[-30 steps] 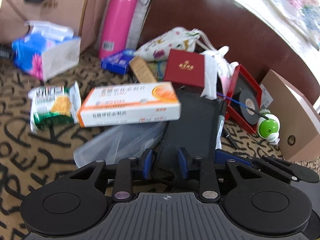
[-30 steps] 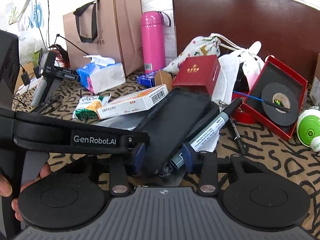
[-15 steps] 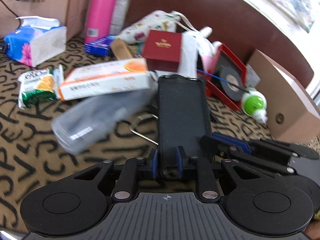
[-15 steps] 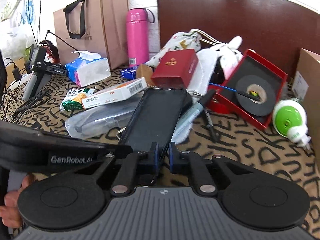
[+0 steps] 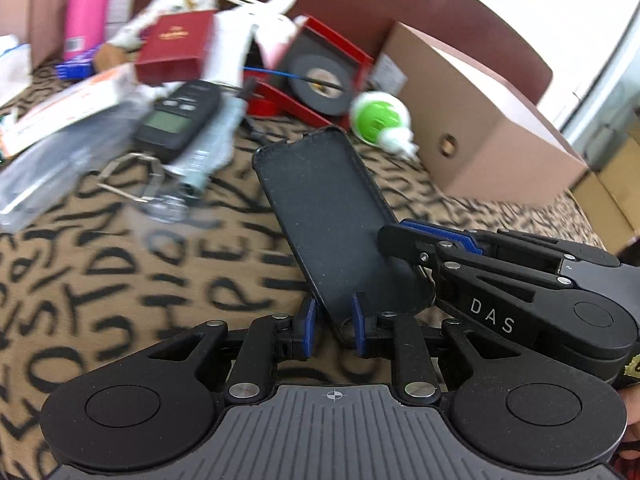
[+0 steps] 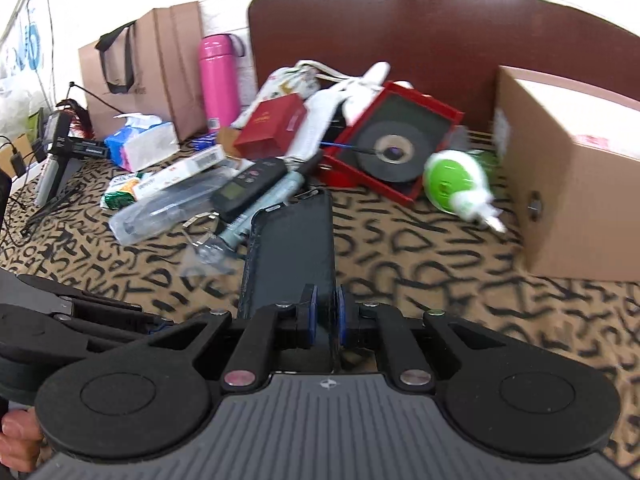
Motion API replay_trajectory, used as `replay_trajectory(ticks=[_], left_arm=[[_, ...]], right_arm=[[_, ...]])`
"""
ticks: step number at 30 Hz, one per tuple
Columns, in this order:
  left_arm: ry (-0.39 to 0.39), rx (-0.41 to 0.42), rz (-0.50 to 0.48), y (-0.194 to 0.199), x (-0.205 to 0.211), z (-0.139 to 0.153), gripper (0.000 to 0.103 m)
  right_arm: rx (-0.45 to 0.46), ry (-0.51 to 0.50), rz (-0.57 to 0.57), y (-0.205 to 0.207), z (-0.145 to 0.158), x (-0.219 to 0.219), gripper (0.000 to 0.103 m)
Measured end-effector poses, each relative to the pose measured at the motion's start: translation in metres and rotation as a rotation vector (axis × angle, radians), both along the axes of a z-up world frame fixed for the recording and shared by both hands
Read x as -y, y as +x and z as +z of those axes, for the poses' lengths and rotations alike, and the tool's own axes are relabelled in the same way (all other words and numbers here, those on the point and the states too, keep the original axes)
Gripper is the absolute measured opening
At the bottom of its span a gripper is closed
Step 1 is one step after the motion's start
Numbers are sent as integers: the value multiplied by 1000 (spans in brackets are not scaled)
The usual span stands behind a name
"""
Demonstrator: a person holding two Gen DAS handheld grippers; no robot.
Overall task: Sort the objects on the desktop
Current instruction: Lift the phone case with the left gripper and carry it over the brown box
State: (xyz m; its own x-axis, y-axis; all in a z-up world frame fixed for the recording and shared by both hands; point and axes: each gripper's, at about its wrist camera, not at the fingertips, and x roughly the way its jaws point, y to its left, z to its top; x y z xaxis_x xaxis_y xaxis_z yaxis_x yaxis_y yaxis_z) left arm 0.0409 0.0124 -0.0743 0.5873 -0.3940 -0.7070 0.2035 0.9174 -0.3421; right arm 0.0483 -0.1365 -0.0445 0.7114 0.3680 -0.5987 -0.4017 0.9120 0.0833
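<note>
Pink bottle [image 6: 219, 80]: far back on the left, standing up by the brown paper bag [image 6: 160, 68].
Tissue pack [image 6: 142, 144]: blue, just in front of the bag.
Little grey gadget with a screen [image 5: 178, 118]: lying in the messy pile, left of the phone case.
Phone case [image 5: 334, 216]: black, open side up, lifted over the spotty cloth [image 5: 120, 280], apart from the pile.
Left gripper [image 5: 334, 326]: pinching the near end of the phone case.
Right gripper [image 6: 325, 318]: squeezing the case's right edge, pads almost together.
Green and white ball thing [image 6: 454, 184]: right of the red tray [image 6: 400, 148].
Cardboard box [image 6: 576, 176]: far right.
</note>
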Motion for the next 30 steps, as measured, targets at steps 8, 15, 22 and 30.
replay_trajectory(ticks=[8, 15, 22, 30], left_arm=[[-3, -8, -117, -6, 50, -4, 20], [-3, -5, -92, 3, 60, -3, 48], [48, 2, -75, 20, 70, -3, 38], [71, 7, -74, 23, 74, -5, 36]], right_arm=[[-40, 8, -129, -19, -10, 56, 12], [-61, 57, -198, -20, -19, 81, 13], [-69, 65, -186, -16, -24, 81, 13], [-65, 81, -168, -7, -28, 77, 14]])
